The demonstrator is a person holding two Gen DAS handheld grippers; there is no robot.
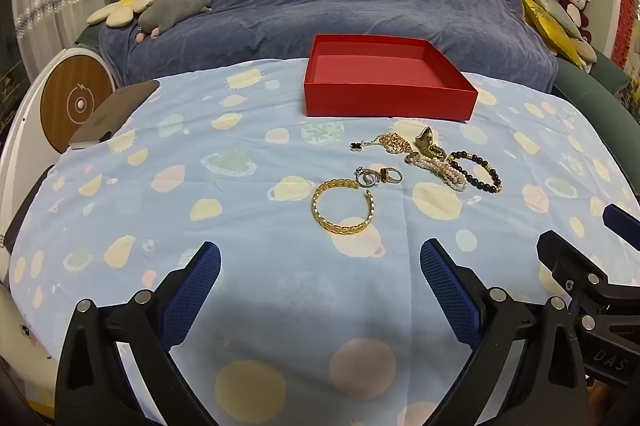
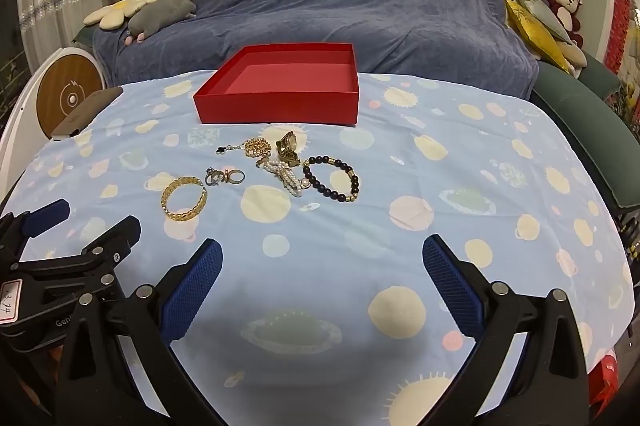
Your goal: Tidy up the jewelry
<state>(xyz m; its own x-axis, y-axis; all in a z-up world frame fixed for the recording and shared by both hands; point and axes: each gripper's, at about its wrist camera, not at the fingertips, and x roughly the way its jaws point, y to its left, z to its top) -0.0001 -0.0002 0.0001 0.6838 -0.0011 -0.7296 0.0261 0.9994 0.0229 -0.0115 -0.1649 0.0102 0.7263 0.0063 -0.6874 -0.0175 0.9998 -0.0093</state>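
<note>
Open red square cardboard box (image 1: 390, 82) on planet-print blue cloth (image 1: 180, 186). Nearer than box: gold chain-link bangle (image 1: 343, 206), silver rings (image 1: 378, 176), dark beaded bracelet (image 1: 478, 172), pearl strand (image 1: 444, 174). Left gripper (image 1: 320, 290) spread wide, nearest.

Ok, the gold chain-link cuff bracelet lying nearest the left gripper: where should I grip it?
The gold chain-link cuff bracelet lies flat, its opening towards the far right. Probably best to come down from above with the open left gripper and pinch across the near band, away from that gap and the rings touching its far edge.

An open red box (image 1: 390, 100) sits empty behind scattered jewelry: gold bangle (image 1: 343, 206), rings (image 1: 378, 176), dark bead bracelet (image 1: 478, 172).
</note>
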